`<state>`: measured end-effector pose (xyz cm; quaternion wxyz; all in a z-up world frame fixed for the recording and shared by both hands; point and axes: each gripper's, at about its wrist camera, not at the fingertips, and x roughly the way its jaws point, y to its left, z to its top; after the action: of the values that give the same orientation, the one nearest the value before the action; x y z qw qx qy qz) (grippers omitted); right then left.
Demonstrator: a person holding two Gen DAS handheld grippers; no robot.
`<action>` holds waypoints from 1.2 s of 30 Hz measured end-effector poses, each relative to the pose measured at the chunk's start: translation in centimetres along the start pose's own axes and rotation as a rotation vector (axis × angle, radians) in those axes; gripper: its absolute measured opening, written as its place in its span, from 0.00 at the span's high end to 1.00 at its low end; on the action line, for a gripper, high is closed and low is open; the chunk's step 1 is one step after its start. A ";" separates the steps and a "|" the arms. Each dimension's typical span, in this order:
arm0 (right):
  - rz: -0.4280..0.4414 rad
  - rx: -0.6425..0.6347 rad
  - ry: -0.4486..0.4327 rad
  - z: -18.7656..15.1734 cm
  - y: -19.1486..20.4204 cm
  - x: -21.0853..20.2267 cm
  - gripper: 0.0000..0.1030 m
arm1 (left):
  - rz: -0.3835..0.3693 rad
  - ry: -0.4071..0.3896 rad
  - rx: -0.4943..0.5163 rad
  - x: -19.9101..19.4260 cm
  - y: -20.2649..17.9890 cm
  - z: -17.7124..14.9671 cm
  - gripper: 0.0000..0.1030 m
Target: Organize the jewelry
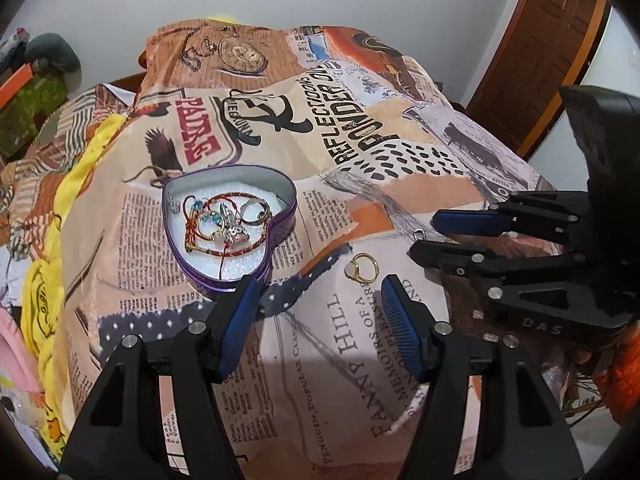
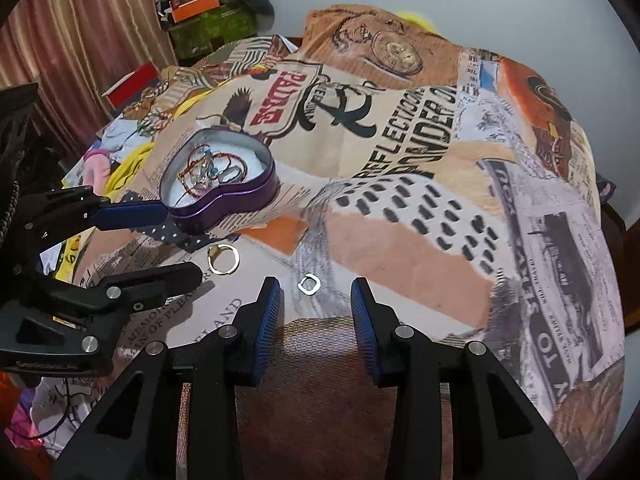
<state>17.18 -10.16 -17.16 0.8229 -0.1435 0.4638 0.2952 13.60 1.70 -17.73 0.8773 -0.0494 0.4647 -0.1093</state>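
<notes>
A newspaper-print cloth (image 1: 360,168) in cream, orange and black, bearing headlines such as "REFLECTIONS" and "FANNY HILL", drapes the whole surface and runs back to a pale wall. On its left half sits a purple heart-shaped tin (image 1: 230,224), lid off and lined in white, holding a tangle of jewelry (image 1: 222,220): red cord bracelets, rings, and pieces with blue stones.

The left gripper (image 1: 316,294) hovers low over the cloth at the near edge, its blue-padded fingers (image 1: 240,320) spread wide and holding nothing; the left one overlaps the tin's near rim in the left wrist view, though contact cannot be judged. The right gripper (image 2: 316,286) comes in from the right side, its fingers (image 2: 366,320) also open and empty, set either side of a small silver ring (image 2: 309,283) that lies flat on the cloth just beyond their tips.

A gold ring (image 1: 363,267) with a pale stone lies loose on the cloth between the tin and the silver ring, just ahead of the left gripper's right finger and clear of the tin. Both loose rings are outside the tin.

At the far left, yellow fabric (image 1: 60,208) spills beside the cloth; a brown wooden door (image 1: 548,48) stands at the right.
</notes>
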 end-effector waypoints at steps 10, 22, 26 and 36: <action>-0.024 -0.065 -0.003 -0.1 1.2 0.3 0.90 | -0.067 0.024 0.004 1.2 -0.5 0.0 0.68; -0.001 -0.013 -0.032 -0.2 0.6 -0.5 0.90 | -0.062 -0.012 0.013 1.8 -1.0 0.9 0.89; 0.004 0.008 -0.043 -0.3 0.1 -0.8 0.90 | -0.056 -0.024 0.017 1.7 -1.0 1.1 0.93; 0.009 0.028 -0.098 0.7 -0.1 -2.4 0.90 | -0.033 -0.080 0.046 -0.2 -1.6 1.5 0.93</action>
<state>16.75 -10.71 -14.71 0.8451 -0.1155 0.4278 0.2989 14.50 0.16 -16.37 0.8942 -0.0414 0.4257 -0.1324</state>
